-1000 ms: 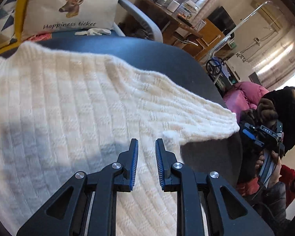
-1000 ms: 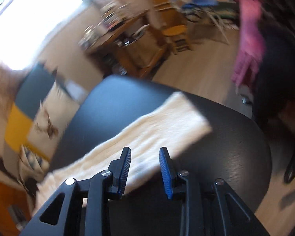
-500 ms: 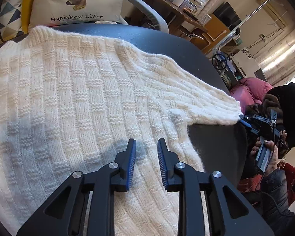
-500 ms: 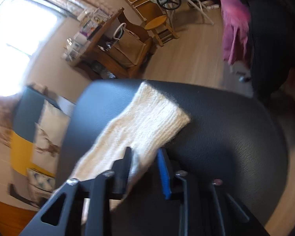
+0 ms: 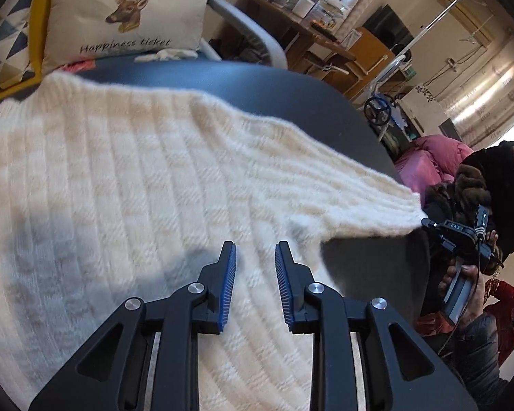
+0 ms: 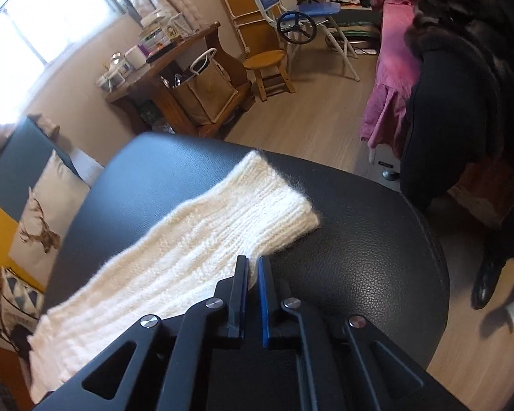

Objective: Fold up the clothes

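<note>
Right hand-held gripper [image 6: 252,264] clenched on sleeve [image 6: 195,236] edge; sleeve runs ahead-left. Left hand-held gripper [image 5: 255,251] released above sweater [image 5: 120,178] body.

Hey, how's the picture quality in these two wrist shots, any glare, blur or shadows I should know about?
Left wrist view: strong fisheye bending at the edges, the sweater looks soft and slightly blurred, with a grey shadow lower left. Right wrist view: the window is blown out white, the sleeve and black table are fairly sharp, the right edge is dark and smeared.
</note>
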